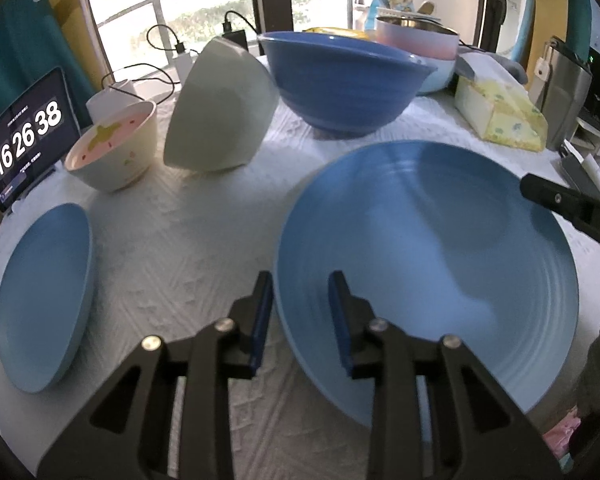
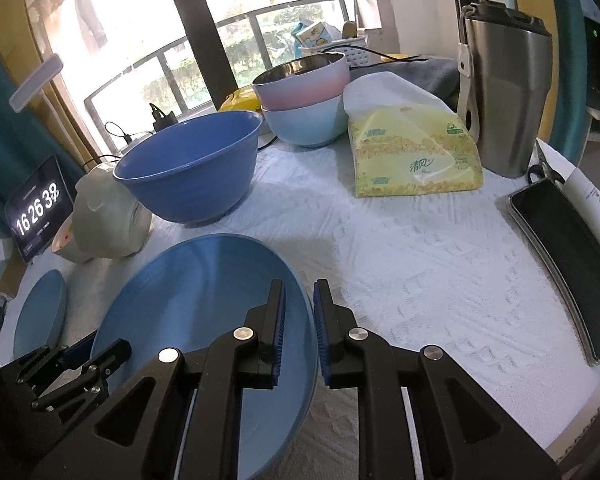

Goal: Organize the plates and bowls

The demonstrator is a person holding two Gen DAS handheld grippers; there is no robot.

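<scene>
A: Report the position of the large plate (image 1: 428, 264).

B: The large plate, light blue with ridged rings, lies on the white tablecloth (image 1: 188, 240). A small blue plate (image 1: 44, 300) lies to its left, well apart. Behind them stand a dark blue bowl (image 1: 340, 80), a pale green bowl (image 1: 220, 108) tipped on its side, and a small patterned bowl (image 1: 116, 148) upright beside it.

A: Left gripper (image 1: 300, 320)?

B: Its pads straddle the near-left rim of the large plate, one pad outside the rim and one over the plate. A clear gap shows on both sides; the pads do not press on the rim. Jaws released.

A: Right gripper (image 2: 299, 332)?

B: It straddles the right rim of the same plate. The rim passes between the two pads with a narrow gap visible. Whether the pads clamp the rim cannot be told.

A: Other items at the back of the table?

B: A pink bowl stacked in a pale blue bowl (image 2: 304, 120), a yellow tissue pack (image 2: 412, 156), a steel tumbler (image 2: 504, 92), and a dark tray (image 2: 568, 268) at the right edge. A tablet (image 1: 24, 140) showing a clock stands at the left.
</scene>
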